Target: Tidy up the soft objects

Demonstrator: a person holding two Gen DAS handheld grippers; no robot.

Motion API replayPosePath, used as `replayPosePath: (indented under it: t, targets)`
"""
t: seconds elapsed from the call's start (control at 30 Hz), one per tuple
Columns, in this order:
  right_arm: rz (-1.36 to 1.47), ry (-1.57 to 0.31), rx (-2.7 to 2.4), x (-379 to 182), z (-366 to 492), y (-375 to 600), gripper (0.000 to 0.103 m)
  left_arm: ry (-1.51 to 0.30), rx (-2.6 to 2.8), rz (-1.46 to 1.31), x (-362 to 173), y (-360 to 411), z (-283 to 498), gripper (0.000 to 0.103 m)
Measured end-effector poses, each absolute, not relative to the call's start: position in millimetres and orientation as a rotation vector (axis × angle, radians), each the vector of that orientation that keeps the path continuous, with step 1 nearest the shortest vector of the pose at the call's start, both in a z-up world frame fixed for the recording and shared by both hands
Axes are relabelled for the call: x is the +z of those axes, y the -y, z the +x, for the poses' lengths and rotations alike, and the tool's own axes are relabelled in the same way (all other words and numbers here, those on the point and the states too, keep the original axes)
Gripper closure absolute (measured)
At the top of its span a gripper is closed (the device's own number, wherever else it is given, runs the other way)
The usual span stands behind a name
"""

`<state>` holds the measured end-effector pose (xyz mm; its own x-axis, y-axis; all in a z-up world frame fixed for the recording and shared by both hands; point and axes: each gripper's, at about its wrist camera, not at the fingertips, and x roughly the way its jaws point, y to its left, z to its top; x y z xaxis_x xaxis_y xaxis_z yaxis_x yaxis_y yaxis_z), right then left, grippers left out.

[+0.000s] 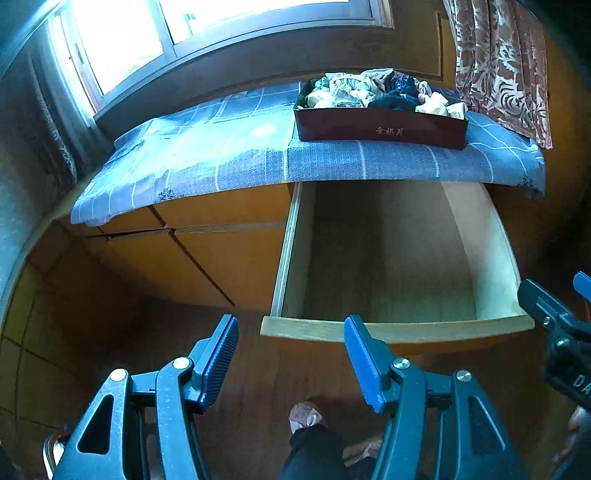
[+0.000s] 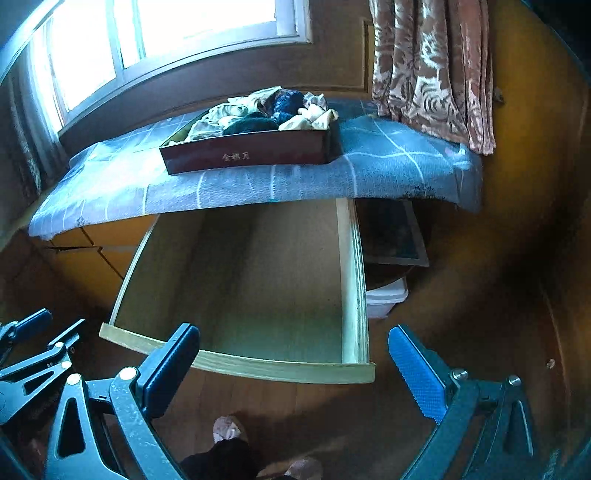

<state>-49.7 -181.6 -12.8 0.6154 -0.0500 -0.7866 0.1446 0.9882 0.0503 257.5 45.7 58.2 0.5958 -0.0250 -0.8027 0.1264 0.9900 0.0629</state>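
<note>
- The left gripper (image 1: 291,354) hangs in the air in front of the pulled-out wooden drawer (image 1: 388,330), its two blue-padded fingers (image 1: 364,363) spread well apart with nothing between them.
- The right gripper (image 2: 295,369) hangs over the front rail of the same drawer (image 2: 258,365); its jaws also stand wide apart and hold nothing.
- In the left wrist view, the right gripper shows at the right edge (image 1: 554,321), beside the drawer's right corner.
- The soft objects (image 1: 380,92), a heap of light and dark rolled socks and cloth pieces (image 2: 266,110), fill a dark red box (image 1: 380,131) with gold characters on its front wall (image 2: 243,157).
- The box stands on a blue checked cloth (image 1: 221,162) covering the cabinet top, just above the drawer and below the window (image 2: 166,33).
- A patterned brown curtain (image 2: 428,70) hangs to the right of the box.
- A white plastic container (image 2: 386,299) sits on the floor just right of the drawer.
- The person's slippered foot (image 1: 304,415) is on the wooden floor below the grippers.
</note>
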Motion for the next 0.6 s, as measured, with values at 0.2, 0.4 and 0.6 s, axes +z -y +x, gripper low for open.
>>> replayPosePath:
  t: [0.2,0.4,0.6]
  targets:
    - [0.128,-0.889,-0.124,-8.6,-56.2,183.0,0.0,-0.881,-0.072,0.145,68.2,-43.3,242.8,0.043]
    - [0.113,-0.883,-0.106,-5.1,-63.4,178.6,0.0,-0.872,-0.08,0.16,72.6,-39.9,238.4,0.043]
    - [0.111,-0.89,-0.117,-2.9,-68.2,178.0,0.0,-0.865,-0.085,0.153,76.6,-43.0,233.4,0.043]
